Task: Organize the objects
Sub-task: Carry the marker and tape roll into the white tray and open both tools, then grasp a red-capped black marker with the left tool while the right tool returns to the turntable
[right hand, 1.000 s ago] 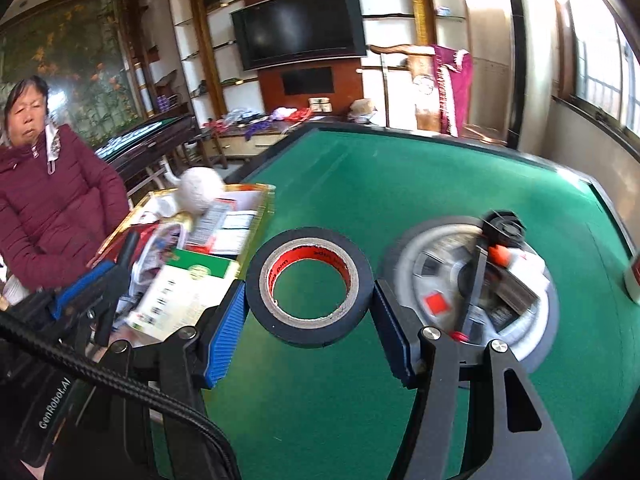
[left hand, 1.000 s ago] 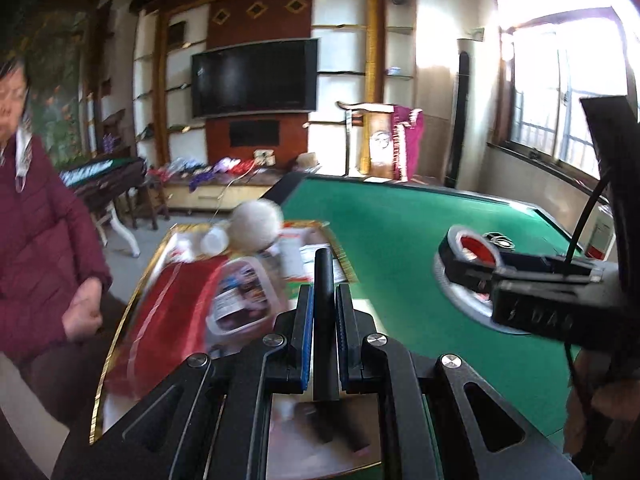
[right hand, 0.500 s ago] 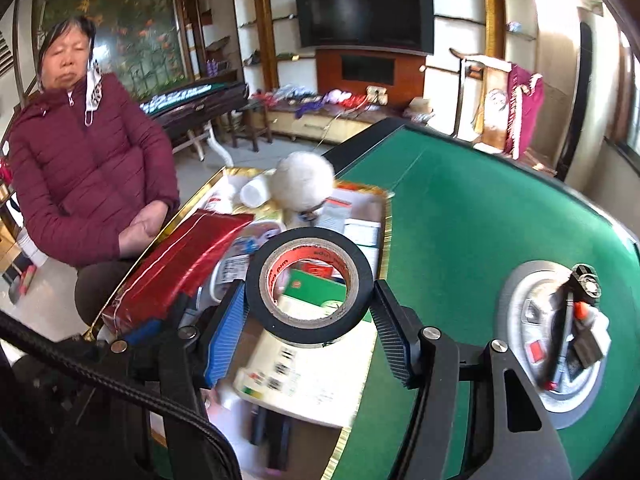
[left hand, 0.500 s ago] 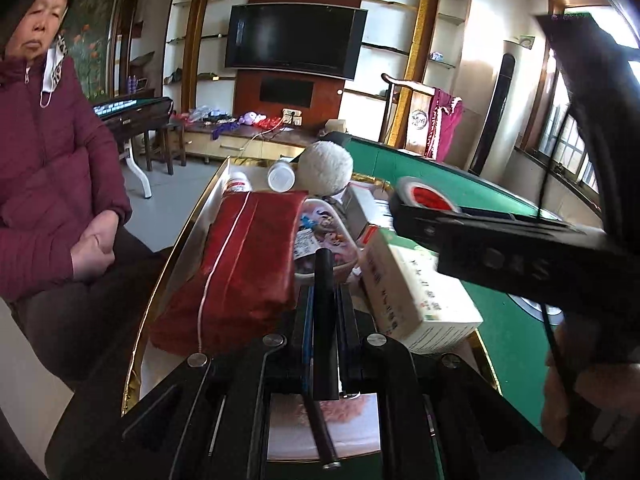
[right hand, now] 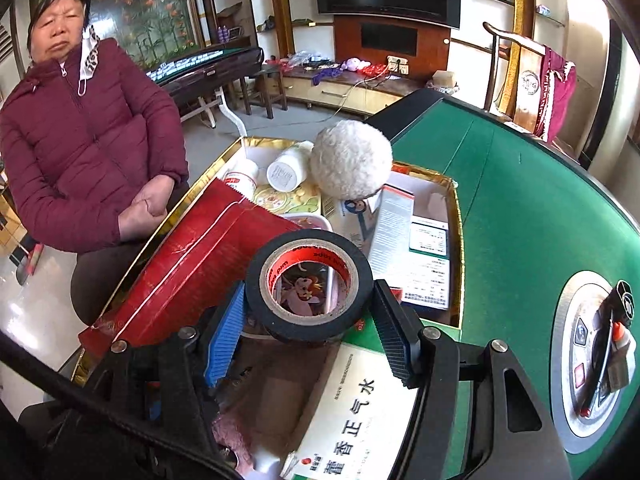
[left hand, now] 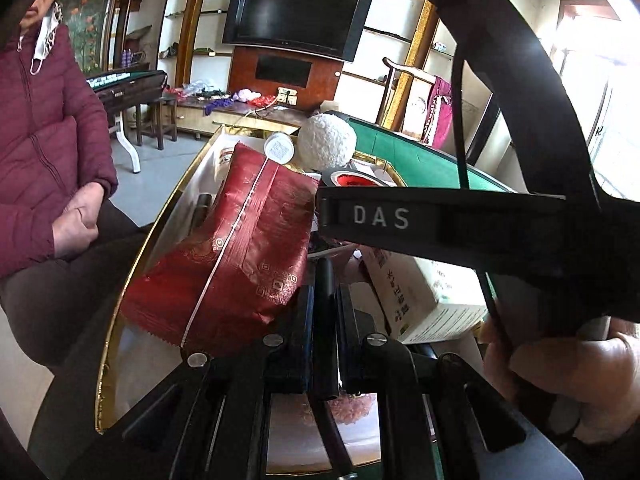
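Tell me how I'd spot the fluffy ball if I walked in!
Find the green table, then the gold-rimmed box at its edge, packed with bits and bobs. At the box's far end sits the fluffy white ball, beside a small white bottle. It is the only round, woolly thing there; everything around it is smooth.

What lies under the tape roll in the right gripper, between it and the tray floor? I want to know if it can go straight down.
No bare floor shows below. The tape roll, clamped in the right gripper, hangs over a clear-lidded pink container, seen through its core, with the red foil bag and a medicine box crowding the tray.
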`<state>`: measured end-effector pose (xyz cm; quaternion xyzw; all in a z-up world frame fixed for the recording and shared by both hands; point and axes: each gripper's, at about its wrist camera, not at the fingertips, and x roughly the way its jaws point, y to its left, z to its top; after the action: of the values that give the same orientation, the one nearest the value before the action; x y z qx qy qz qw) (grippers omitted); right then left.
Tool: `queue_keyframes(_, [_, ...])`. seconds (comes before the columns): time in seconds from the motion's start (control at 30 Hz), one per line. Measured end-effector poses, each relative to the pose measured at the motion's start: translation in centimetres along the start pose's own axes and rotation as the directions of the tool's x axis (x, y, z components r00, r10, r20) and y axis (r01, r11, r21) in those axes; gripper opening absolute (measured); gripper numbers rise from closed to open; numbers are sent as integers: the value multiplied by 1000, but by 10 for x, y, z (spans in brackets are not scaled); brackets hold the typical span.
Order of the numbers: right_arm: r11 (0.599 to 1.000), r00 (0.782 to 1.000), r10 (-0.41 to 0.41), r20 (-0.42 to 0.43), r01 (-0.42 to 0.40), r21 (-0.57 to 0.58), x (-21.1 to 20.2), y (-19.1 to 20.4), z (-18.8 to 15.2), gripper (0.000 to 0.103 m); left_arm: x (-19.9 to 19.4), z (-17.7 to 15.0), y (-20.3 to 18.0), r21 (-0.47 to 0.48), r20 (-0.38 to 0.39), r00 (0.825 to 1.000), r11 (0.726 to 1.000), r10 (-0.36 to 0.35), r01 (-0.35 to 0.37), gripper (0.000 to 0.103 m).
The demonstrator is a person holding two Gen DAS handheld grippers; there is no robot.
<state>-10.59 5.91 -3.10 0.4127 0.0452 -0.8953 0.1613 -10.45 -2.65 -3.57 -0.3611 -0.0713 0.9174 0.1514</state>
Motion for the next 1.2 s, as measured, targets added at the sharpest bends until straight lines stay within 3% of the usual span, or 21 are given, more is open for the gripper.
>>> queue_keyframes(0.2, [1000, 1000, -9, -19, 9, -15, 3, 4, 4, 62, 0, -1, -1, -16, -13, 1000, 1000, -16, 15, 8])
queue_keyframes(0.33, [1000, 999, 17, -29, -18, -20, 1, 5, 4, 70, -4, -2, -2, -17, -10, 1000, 1000, -20, 19, 10])
queue_keyframes(0.5, [999, 999, 40, -8, -40, -22, -13, 5, 4, 74, -12, -1, -10, -17, -9, 998, 998, -57, 57, 34])
queue_keyframes(0.73, [993, 992, 109, 65, -112, 48, -48, -12, -4, 74, -34, 3, -22, 9, 46, 999, 1000, -25, 24, 50])
queue_keyframes(0.93, [972, 980, 128, 156, -155, 175, -90, -68, -32, 75, -49, 5, -47, 61, 62, 998, 998, -23, 19, 50])
queue_keyframes(1.03, [961, 979, 82, 184, -127, 245, -116, -114, -55, 75, -53, 6, -72, 116, 60, 997, 993, -37, 30, 50])
queue_keyframes(1.13, [947, 980, 21, 198, -83, 309, -140, -161, -76, 75, -53, 10, -111, 188, 39, 996, 980, -80, 71, 50])
queue_keyframes(1.2, [934, 978, -42, 203, -34, 357, -156, -197, -92, 75, -42, 17, -146, 240, -25, 987, 957, -161, 162, 50])
